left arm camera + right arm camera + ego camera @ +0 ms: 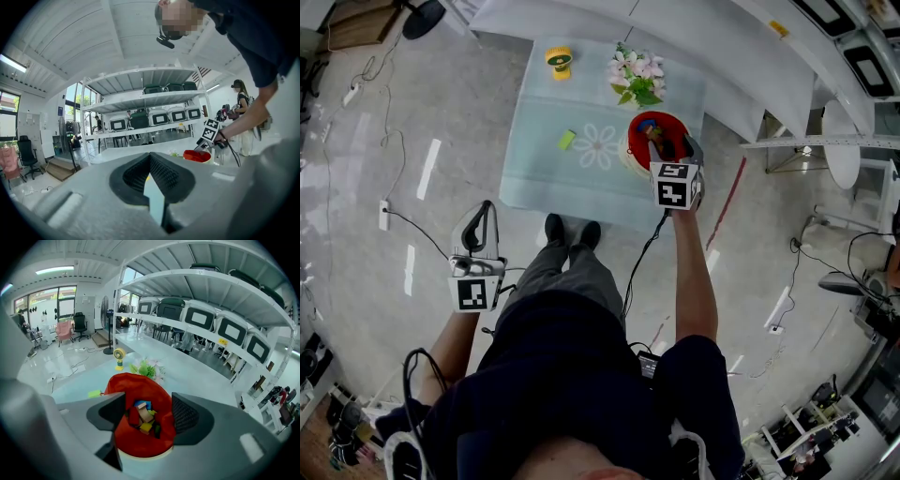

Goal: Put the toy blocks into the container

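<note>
R gripper [673, 148] jaws wide over container [136, 385] w/ blocks [142, 416]; L gripper [150, 157] well off it, jaws together, empty.

A dark navy short-sleeved top [562, 375] is worn over grey trousers [572, 277], together with black shoes [572, 231]. The left gripper [486, 210] and the right gripper [673, 145] are formed of grey moulded shells, and each is fitted with a white cube [678, 185] printed with black square markers. Black ribbed pads [186, 414] are set inside the jaws. A thin black cable [637, 262] is attached to the right gripper, and a looped black cable [406, 375] is seen at the left arm.
</note>
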Motion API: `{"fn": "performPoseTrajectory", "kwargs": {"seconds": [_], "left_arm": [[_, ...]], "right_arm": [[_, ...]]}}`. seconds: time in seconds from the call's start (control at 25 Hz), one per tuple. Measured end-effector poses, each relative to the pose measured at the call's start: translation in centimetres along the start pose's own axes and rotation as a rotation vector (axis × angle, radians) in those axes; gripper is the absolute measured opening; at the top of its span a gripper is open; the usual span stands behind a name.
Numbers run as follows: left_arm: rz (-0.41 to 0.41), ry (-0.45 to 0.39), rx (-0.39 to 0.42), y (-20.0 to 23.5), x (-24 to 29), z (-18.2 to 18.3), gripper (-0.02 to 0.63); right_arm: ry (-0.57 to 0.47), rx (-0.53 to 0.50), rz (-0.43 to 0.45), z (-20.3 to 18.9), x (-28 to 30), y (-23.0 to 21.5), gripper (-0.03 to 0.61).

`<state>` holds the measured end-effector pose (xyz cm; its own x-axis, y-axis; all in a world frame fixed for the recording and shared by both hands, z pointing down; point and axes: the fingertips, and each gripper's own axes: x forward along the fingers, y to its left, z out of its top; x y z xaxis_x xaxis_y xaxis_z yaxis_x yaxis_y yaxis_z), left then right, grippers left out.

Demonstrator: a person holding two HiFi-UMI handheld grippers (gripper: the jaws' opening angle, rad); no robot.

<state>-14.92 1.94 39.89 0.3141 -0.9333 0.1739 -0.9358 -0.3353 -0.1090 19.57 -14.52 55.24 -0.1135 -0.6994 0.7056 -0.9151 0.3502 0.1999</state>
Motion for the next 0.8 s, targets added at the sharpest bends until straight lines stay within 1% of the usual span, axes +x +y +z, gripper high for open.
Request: {"fn": "performPoseTrajectory", "kwargs": {"seconds": [0.32,0.52,0.8], "left_arm": [[0.006,0.003,-0.004,-0.2,-0.5,0.0,0.003],[0.013,-0.004,-0.006,0.0,-0.9,0.0,0.003],[0.033,-0.004,-0.012,0.7,-1.5,-0.2,0.003]], "right_arm": [[-0.035,-0.016,0.038,1.5,-1.8,1.8,0.301],[-0.065,-0.033,0.093,3.0,-2.7,4.8,0.298],[-0.098,-0.084,0.181,4.6,-2.3,9.9,0.296]]}}
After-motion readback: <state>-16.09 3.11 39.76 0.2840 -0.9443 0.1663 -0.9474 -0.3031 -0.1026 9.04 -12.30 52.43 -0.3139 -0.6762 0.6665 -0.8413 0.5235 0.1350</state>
